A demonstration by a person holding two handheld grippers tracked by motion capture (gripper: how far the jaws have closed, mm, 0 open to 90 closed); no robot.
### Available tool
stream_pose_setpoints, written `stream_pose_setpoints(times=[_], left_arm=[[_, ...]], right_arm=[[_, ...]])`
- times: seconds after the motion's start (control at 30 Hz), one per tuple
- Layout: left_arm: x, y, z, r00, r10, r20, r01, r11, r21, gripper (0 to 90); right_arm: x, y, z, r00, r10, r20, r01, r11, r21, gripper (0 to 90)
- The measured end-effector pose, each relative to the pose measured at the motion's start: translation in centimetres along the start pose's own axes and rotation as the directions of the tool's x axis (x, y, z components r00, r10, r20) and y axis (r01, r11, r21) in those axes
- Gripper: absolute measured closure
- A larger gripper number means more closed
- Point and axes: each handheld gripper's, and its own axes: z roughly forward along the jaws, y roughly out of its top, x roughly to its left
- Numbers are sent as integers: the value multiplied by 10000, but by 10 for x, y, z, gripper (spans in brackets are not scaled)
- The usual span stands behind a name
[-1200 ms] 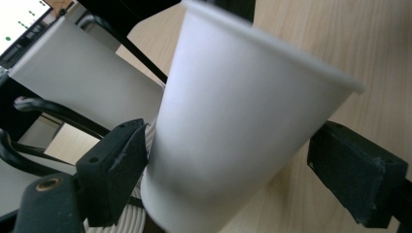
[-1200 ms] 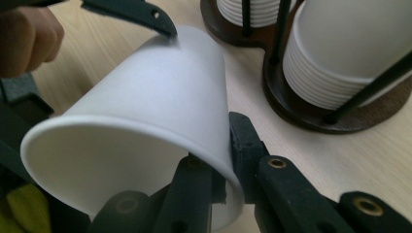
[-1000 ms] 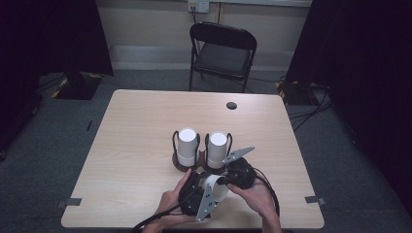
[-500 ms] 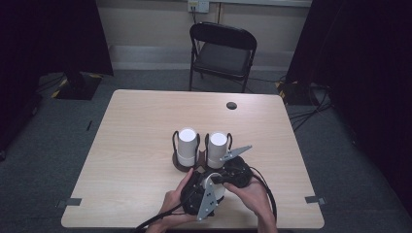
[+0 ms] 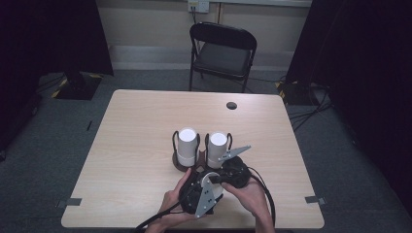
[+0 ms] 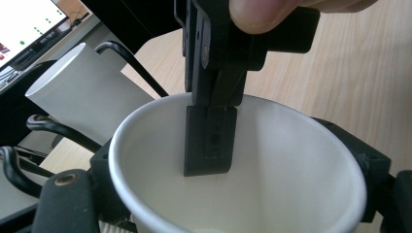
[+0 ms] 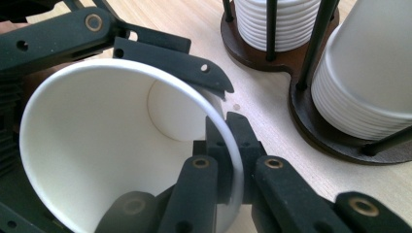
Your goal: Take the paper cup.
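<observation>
In the high view, the loose white paper cup is lying hidden under the 2 grippers and both hands, just on the person's side of the cup holder [image 5: 187, 162]. The left gripper [image 5: 197, 194] and the right gripper [image 5: 228, 172] are crowding together there, touching or nearly so; their jaw tips are hard to make out from above.

In the right gripper view, the paper cup [image 7: 97, 160] is lying tilted on its side, its long axis running from the open mouth nearest the camera toward its round base farther in. The right gripper [image 7: 232, 162] is pinching the cup's rim wall: 1 jaw is sitting inside the cup, 1 outside, with the gap narrow and the thin wall between them. The left gripper [image 7: 160, 53] is bracketing the cup from outside; 1 of its jaws is lying along the upper rim, while the other is hidden behind the cup, so its spread cannot be told with certainty.

In the left gripper view, the cup [image 6: 272, 160] is opening toward the camera, its lower rim cut off by the frame edge. A jaw of the right gripper [image 6: 210, 141] is reaching down inside it. A fingertip [image 6: 262, 12] is pressing on that gripper at the top edge.

The cup holder [image 7: 311, 116] is carrying 2 stacks of cups [image 7: 359, 82] between black upright wires
</observation>
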Motion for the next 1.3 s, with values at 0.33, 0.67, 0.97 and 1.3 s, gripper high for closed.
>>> stream_pose_setpoints(times=[0.33,0.67,0.97,1.3], left_arm=[[7,-5,-2,9946,-1037,56,1038,9939,-381,219],[12,-8,-4,9830,-1832,65,1833,9819,-480,219],[16,-10,-5,9735,-2287,78,2288,9723,-482,220],[21,-17,-7,9598,-2805,92,2805,9574,-690,242]], right_arm=[[0,-1,-4,10000,61,1,-61,9992,-400,826],[2,-5,-10,9994,189,289,-159,9947,-1016,735],[4,-9,-13,9985,228,494,-143,9860,-1661,671],[2,-18,-18,9975,476,516,-321,9633,-2665,656]])
